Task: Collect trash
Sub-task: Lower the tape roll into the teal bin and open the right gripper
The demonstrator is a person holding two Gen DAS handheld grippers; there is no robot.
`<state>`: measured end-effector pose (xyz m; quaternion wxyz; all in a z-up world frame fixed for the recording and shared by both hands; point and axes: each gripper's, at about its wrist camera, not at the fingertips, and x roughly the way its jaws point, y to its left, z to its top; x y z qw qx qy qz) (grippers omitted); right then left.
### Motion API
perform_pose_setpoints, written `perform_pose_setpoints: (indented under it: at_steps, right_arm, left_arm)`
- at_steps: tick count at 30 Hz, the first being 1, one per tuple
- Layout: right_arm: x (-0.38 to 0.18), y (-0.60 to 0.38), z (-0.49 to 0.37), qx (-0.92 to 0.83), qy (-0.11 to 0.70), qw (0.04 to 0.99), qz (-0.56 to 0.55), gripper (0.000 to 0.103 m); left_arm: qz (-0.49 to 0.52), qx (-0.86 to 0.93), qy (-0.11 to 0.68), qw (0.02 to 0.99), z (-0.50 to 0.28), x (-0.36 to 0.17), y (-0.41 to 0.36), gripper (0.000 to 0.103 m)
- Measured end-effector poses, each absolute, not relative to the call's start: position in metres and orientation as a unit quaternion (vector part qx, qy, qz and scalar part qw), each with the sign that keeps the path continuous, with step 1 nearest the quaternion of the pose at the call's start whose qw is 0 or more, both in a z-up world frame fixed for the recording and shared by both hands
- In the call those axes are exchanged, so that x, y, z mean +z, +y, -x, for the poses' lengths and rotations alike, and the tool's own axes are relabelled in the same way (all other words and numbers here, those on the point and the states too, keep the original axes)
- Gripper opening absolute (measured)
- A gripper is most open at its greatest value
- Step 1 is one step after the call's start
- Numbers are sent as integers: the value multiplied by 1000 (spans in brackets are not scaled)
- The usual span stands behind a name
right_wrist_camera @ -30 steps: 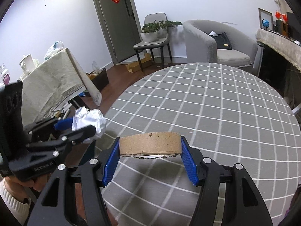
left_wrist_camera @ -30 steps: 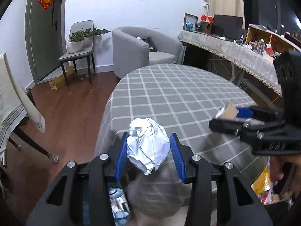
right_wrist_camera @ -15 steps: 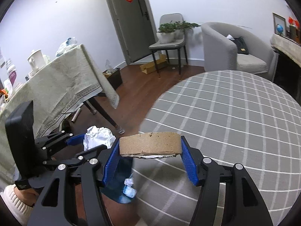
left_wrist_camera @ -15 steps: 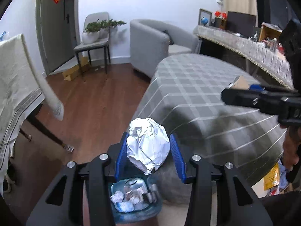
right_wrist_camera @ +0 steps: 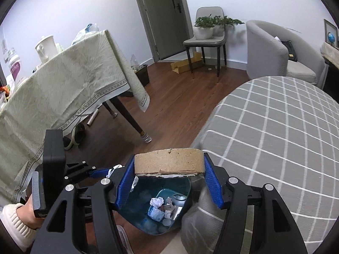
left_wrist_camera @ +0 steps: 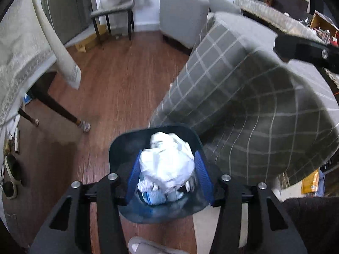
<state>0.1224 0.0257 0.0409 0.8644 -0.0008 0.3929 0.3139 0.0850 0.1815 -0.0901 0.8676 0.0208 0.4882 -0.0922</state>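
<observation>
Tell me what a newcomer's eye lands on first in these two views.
First, the crumpled white paper ball between the left gripper fingers, whose jaws have just been opening, right above the blue trash bin on the floor. Next, the brown cardboard ring clamped in the right gripper, also over that bin beside the checked table.

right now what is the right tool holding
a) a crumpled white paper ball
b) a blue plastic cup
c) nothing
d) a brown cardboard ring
d: the right tool has its blue pads pressed on both ends of a brown cardboard ring, held above the blue trash bin; the crumpled white paper ball sits between the pads of the left tool instead.
</observation>
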Motion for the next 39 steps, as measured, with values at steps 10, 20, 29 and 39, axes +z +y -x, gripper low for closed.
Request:
perform_pose_setpoints:
  at_steps: [10, 20, 29, 39]
  right_arm:
    - [21, 64, -123, 330, 413, 849, 23, 62]
    - [0, 88, -120, 340, 436, 832, 47, 62]
    - [-33, 112, -114, 341, 467, 812, 86, 62]
    - [-65, 125, -106, 340, 494, 789, 129, 71]
  left_arm:
    - [-6, -72, 470, 880, -77, -78, 210, 63]
    - [35, -53, 410, 910, -70, -46, 238, 61]
    - [40, -40, 381, 923, -65, -27, 247, 45]
    - [55, -40, 355, 932, -61, -4, 248, 56]
